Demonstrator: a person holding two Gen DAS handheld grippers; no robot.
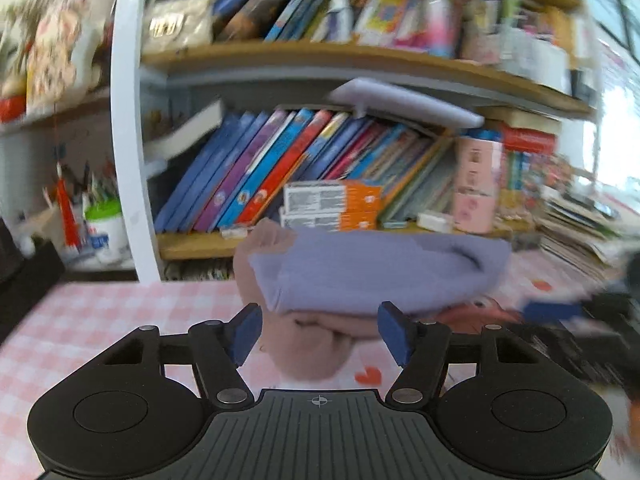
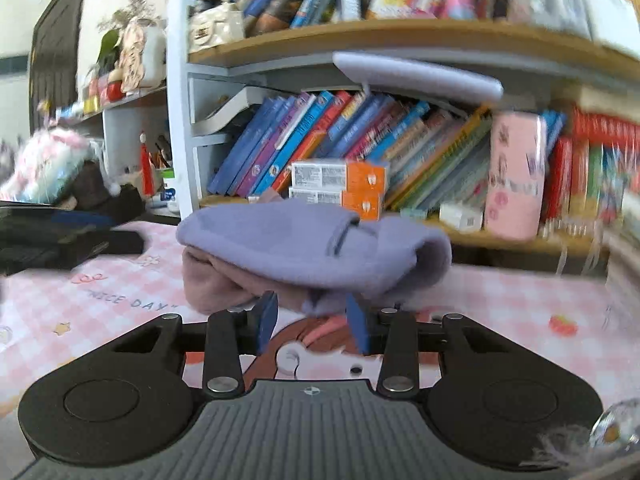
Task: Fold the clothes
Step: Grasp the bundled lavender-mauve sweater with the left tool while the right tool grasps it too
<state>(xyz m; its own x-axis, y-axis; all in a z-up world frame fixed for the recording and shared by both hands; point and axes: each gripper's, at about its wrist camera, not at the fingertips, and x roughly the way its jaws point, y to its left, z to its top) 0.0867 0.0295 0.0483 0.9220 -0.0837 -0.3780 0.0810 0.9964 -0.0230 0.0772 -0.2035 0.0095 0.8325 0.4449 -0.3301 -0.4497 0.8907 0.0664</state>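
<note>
A folded lilac garment (image 1: pixel 372 268) lies on top of a folded dusty-pink garment (image 1: pixel 316 344) on the pink checked tablecloth (image 1: pixel 112 312). My left gripper (image 1: pixel 320 332) is open and empty, its blue pads just in front of the pink garment's near edge. In the right wrist view the same lilac garment (image 2: pixel 312 248) sits on the pink one (image 2: pixel 216 280). My right gripper (image 2: pixel 312 322) is open and empty, its pads close below the stack's near edge. Both views are blurred by motion.
A bookshelf (image 2: pixel 400 36) full of leaning books stands right behind the stack, with orange boxes (image 2: pixel 340 184) and a pink tin (image 2: pixel 516 176). The other gripper shows as a dark shape at the left (image 2: pixel 60 240). A white upright post (image 1: pixel 128 120) stands left.
</note>
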